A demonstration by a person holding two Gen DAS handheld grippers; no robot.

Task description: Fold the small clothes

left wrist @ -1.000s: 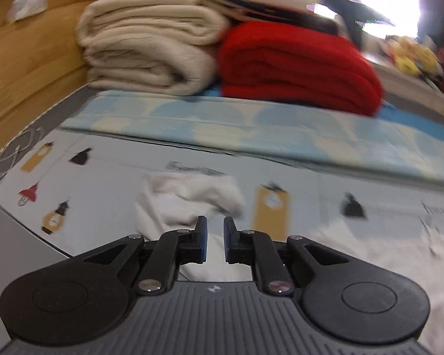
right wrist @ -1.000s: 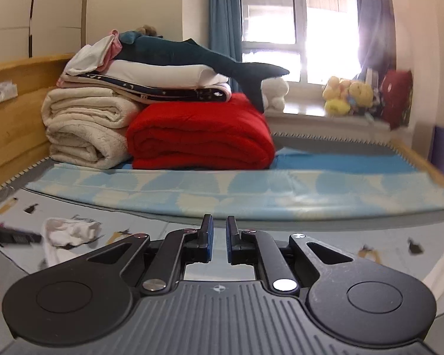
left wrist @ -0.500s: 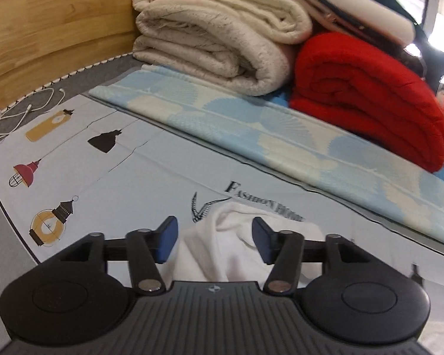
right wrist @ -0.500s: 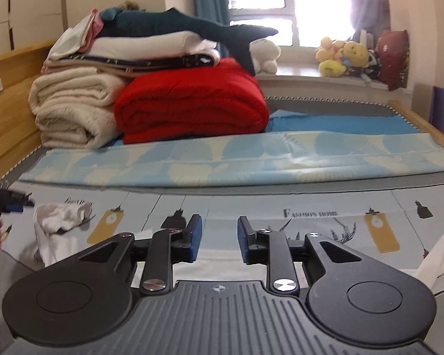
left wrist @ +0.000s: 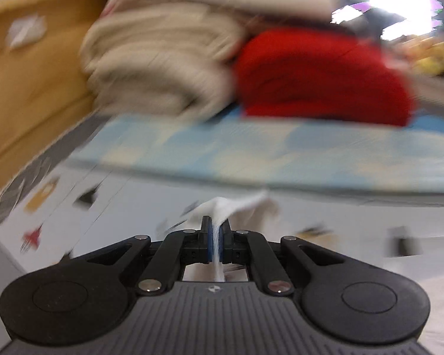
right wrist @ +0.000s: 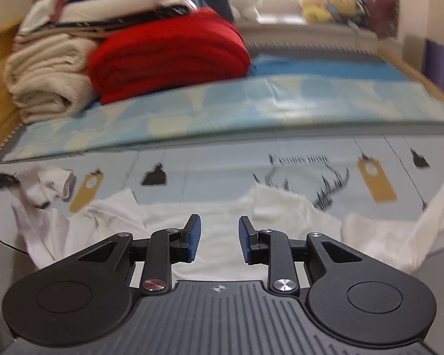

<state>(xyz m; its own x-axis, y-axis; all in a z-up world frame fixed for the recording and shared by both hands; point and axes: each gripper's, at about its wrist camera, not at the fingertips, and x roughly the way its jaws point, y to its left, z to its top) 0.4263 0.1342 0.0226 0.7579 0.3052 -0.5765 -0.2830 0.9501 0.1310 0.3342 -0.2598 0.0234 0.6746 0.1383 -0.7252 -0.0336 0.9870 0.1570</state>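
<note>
A small white garment [right wrist: 222,222] lies crumpled across the printed grey-white sheet [right wrist: 210,165], spreading from the left edge to the far right. My left gripper [left wrist: 215,236] is shut on a fold of the white garment [left wrist: 222,207], which bunches up between its blue pads; this view is blurred by motion. The left gripper also shows at the far left of the right wrist view [right wrist: 0,180], holding the cloth's sleeve end. My right gripper [right wrist: 219,236] is open, low over the middle of the garment, with nothing between its fingers.
A red blanket [right wrist: 168,53] and rolled cream blankets [right wrist: 47,80] are stacked at the back, with more folded bedding on top. A pale blue mat [right wrist: 222,109] lies in front of them. A wooden bed wall [left wrist: 29,88] runs along the left. Plush toys [right wrist: 325,9] sit on the windowsill.
My left gripper was open around the white cloth and has shut on it and lifted. My right gripper has opened wider and dropped down over the garment.
</note>
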